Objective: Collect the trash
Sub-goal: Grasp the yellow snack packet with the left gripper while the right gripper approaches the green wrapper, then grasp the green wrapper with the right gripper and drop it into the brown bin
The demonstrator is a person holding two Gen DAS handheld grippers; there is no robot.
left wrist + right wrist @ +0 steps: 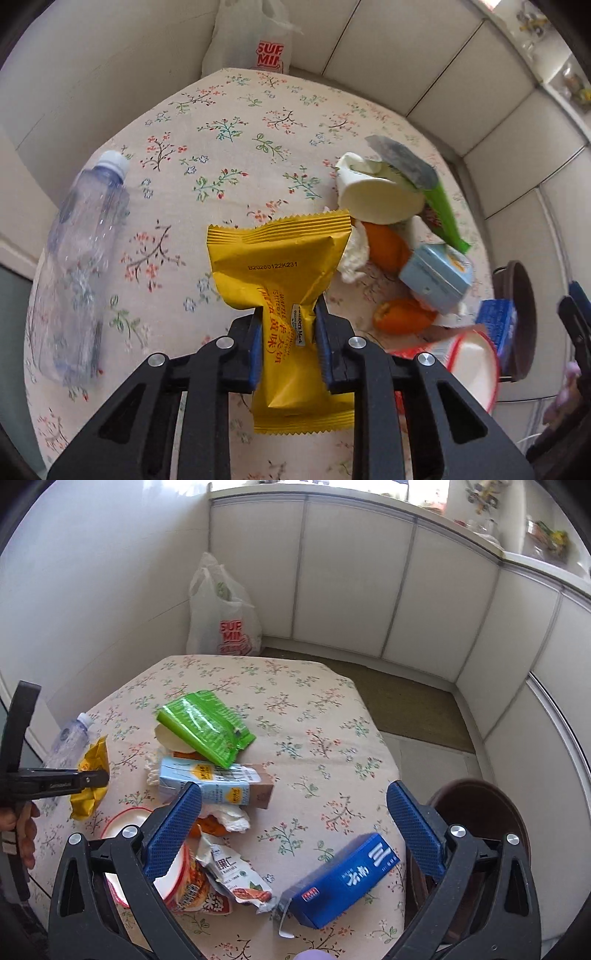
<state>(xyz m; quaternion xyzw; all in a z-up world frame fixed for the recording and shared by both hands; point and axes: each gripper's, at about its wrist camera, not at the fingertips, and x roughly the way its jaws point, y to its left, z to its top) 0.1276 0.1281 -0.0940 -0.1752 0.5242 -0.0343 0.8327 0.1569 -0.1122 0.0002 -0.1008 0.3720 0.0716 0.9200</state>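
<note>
My left gripper (pixel 288 325) is shut on a yellow snack wrapper (pixel 284 269) and holds it above the floral table (pixel 229 155); the gripper and wrapper also show in the right wrist view (pixel 92 775). My right gripper (pixel 295 812) is open and empty above a blue box (pixel 340 882). A trash pile lies on the table: a green wrapper (pixel 203 727), a light blue carton (pixel 210 782), a white paper cup (pixel 376 195), orange peels (pixel 402 317), crumpled tissue (pixel 229 816) and a torn nut packet (pixel 236 878). A white plastic bag (pixel 221 616) stands on the floor beyond the table.
An empty clear bottle (pixel 81 258) lies at the table's left edge. A red-rimmed instant-noodle cup (pixel 184 882) lies near the front. A brown round stool (pixel 476 808) stands to the right of the table. White panelled walls surround the corner.
</note>
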